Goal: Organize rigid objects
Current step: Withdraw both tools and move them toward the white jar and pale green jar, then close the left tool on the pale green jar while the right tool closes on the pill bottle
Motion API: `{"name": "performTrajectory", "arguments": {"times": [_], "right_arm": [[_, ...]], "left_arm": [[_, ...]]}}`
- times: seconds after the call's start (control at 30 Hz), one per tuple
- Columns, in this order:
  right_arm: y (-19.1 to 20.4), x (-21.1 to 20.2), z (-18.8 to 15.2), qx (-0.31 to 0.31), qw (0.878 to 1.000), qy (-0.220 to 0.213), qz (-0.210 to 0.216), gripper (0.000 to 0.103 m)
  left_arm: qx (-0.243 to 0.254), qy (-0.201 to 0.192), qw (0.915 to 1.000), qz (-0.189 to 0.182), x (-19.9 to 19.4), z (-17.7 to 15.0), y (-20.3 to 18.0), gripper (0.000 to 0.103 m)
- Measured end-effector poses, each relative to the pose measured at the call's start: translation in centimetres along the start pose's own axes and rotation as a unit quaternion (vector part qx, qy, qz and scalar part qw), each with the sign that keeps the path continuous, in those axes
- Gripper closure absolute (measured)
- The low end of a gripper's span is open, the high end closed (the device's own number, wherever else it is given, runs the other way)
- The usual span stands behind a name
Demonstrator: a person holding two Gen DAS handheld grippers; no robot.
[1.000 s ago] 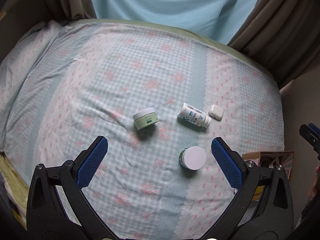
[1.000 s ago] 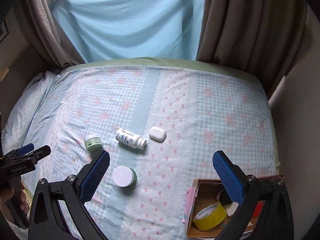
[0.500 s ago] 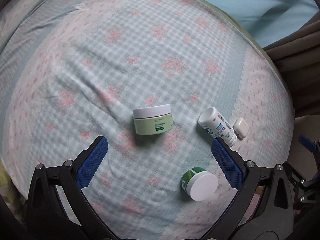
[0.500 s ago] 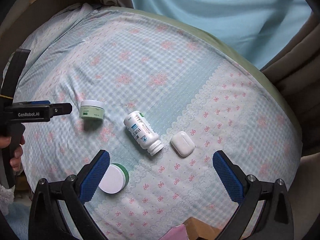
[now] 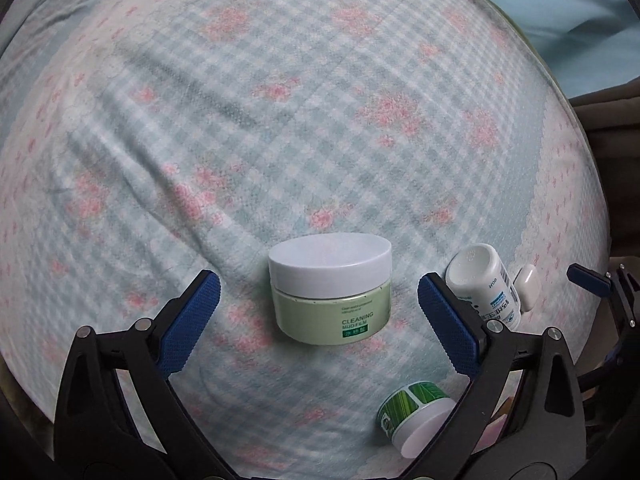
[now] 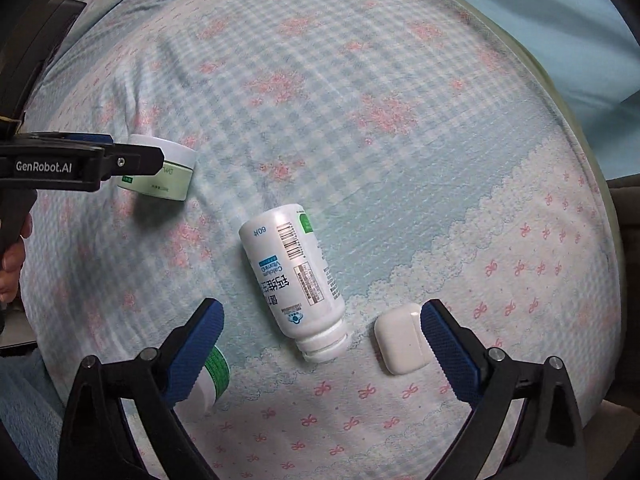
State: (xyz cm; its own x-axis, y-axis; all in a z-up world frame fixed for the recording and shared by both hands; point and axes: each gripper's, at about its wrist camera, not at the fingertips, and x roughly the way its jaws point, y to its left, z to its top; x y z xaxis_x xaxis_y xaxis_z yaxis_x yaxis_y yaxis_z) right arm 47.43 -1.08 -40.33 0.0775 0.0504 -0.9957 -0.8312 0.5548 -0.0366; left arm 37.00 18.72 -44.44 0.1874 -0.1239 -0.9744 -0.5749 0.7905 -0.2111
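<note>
Both grippers have dropped toward the bedsheet, jaws just narrowed slightly yet spread wide and empty: the left gripper brackets the upright green jar at lower centre, the right gripper straddles the lying white bottle, earbud case by its right pad. Rigid, smooth plastic, probably light; the jar's round wall suits a pinch below the white lid. The bottle may roll on soft cloth, so grip across its barrel.

wide bare bed sheet is left free beyond the pale green jar. clear gaps are seen either side of it. the white bottle is crowded by the earbud case and striped jar.
</note>
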Motion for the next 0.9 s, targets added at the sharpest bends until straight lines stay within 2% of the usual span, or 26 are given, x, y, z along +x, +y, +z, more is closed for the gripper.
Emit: {"name": "performTrajectory", "arguments": {"times": [0.2,0.27,0.3,0.37,0.47,0.53,0.63,0.77,0.9], "right_arm": [[1.1,3.2,1.5,-0.041,0.998,0.036,-0.008,0.009],[1.6,4.4,1.7,-0.055,0.997,0.055,-0.008,0.026],[1.8,5.0,1.8,-0.060,0.996,0.066,-0.010,0.030],[2.2,6.0,2.1,-0.069,0.994,0.085,-0.014,0.042],[2.6,7.0,2.5,-0.069,0.992,0.102,-0.015,0.051],[2.8,7.3,2.7,-0.069,0.992,0.105,-0.024,0.052],[3.1,7.4,2.7,-0.068,0.992,0.105,-0.030,0.052],[4.8,7.4,2.7,-0.061,0.992,0.106,-0.038,0.053],[5.5,6.5,2.7,-0.037,0.993,0.108,-0.033,0.053]], "left_arm": [[-0.004,0.010,0.9999,-0.006,1.8,0.2,-0.1,0.007],[-0.002,0.013,0.9999,-0.004,2.3,0.2,-0.2,0.016],[-0.003,0.016,0.9998,-0.007,2.6,0.3,-0.2,0.019],[-0.009,0.022,0.9996,-0.015,3.1,0.3,-0.2,0.020],[-0.015,0.027,0.9992,-0.024,3.5,0.0,-0.5,0.024],[-0.010,0.030,0.9990,-0.033,3.8,-0.2,-0.9,0.034],[0.007,0.025,0.9993,-0.025,3.9,-0.6,-1.5,0.034],[-0.004,0.025,0.9989,-0.040,3.8,-0.9,-1.6,0.035],[-0.009,0.021,0.9991,-0.037,2.9,-0.9,-0.4,0.035]]}}
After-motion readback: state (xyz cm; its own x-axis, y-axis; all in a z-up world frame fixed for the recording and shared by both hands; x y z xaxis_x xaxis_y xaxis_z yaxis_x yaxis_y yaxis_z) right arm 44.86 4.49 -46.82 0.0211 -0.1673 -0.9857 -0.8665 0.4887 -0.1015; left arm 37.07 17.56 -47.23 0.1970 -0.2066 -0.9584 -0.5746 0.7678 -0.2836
